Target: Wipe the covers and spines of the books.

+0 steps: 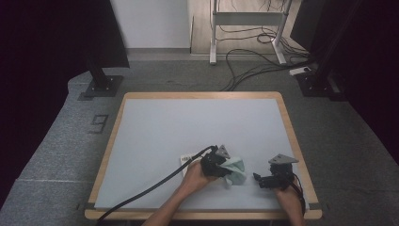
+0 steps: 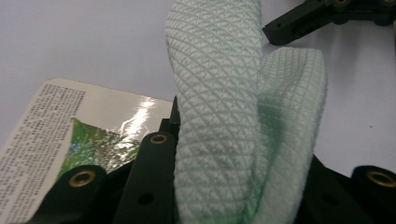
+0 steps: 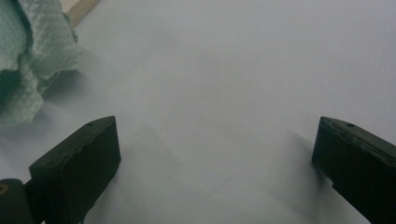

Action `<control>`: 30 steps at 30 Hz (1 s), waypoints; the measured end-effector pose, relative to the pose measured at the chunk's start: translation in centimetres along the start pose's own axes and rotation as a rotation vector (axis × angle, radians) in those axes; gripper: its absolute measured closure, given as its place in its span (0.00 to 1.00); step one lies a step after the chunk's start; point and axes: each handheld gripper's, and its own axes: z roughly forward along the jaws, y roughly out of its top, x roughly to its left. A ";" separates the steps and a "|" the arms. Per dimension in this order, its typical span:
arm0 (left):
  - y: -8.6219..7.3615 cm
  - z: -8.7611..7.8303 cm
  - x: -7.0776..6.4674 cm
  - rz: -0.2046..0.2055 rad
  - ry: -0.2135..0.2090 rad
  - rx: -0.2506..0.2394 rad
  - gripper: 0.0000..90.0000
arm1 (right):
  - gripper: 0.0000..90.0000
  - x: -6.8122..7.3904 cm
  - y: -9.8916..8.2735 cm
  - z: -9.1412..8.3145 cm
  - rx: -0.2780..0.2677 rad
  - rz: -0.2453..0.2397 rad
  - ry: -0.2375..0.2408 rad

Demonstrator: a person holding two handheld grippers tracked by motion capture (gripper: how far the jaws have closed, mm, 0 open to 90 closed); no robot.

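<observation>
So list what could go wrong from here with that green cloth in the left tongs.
1. The left tongs pinch only a fold of the green cloth; the loose part may slip or drag over the table.
2. The glossy printed card lies right beside the tongs and could be swept along.
3. The open right tongs wait close by, so the two could collide.

Pale mint-green cloth [image 1: 235, 170] with a quilted diamond weave, bunched and folded near the front edge of the table, right of centre. Seen up close from the left gripper view [image 2: 233, 121] as two thick folds standing upright side by side, pinched at their base between black jaws. Glimpsed at the upper left corner of the right gripper view [image 3: 32, 56] as a crumpled heap, its lower edge resting on the light surface.
</observation>
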 end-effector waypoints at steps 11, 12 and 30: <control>-0.6 -0.4 -0.8 0.022 -0.006 0.008 0.80 | 0.01 0.0 0.0 0.0 0.000 -0.002 0.000; -0.8 -0.6 -0.9 0.019 -0.005 0.009 0.80 | 0.01 0.0 0.0 0.0 0.000 -0.002 0.001; -5.6 -5.0 -0.1 -0.032 0.003 -0.013 0.80 | 0.01 0.0 0.0 0.0 0.000 -0.002 0.001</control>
